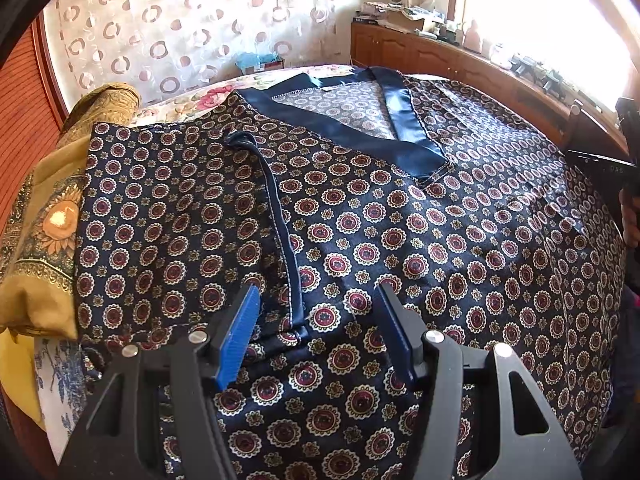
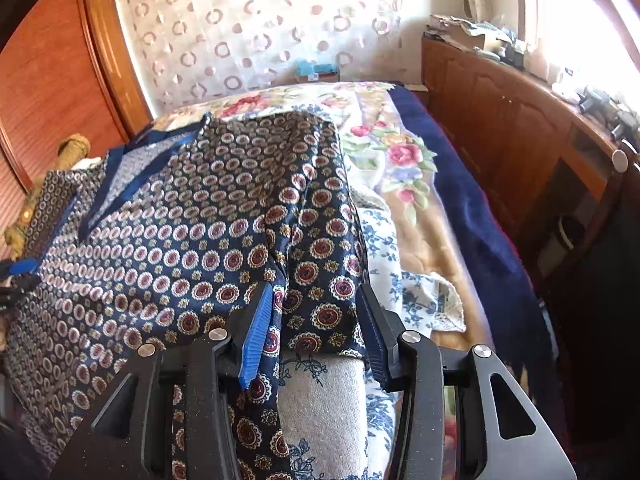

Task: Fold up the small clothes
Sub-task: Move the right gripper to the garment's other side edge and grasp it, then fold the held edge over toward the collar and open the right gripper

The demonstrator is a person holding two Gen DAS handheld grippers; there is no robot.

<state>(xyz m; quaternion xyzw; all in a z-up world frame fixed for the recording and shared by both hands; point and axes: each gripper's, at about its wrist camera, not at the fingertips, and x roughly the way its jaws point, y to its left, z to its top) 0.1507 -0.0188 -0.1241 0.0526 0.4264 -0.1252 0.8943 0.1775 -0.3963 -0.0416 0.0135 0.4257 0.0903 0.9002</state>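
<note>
Left gripper point(image 1: 316, 300) partly open, hovering over the patterned navy garment point(image 1: 400, 240), nothing pinched. Right gripper point(image 2: 316, 300) partly open above the garment's folded right edge; contact impossible to tell. One garment, spread on the floral bedspread point(image 2: 400, 152). One mustard scarf point(image 1: 44, 232) alongside.

Your shirt point(image 1: 400, 232) lies spread on the bed point(image 2: 404, 168), neckline point(image 1: 352, 108) toward the far curtain point(image 1: 192, 24). A scarf point(image 1: 44, 216) sits at its left edge, a cabinet point(image 2: 500, 120) runs along the bed's right side.
</note>
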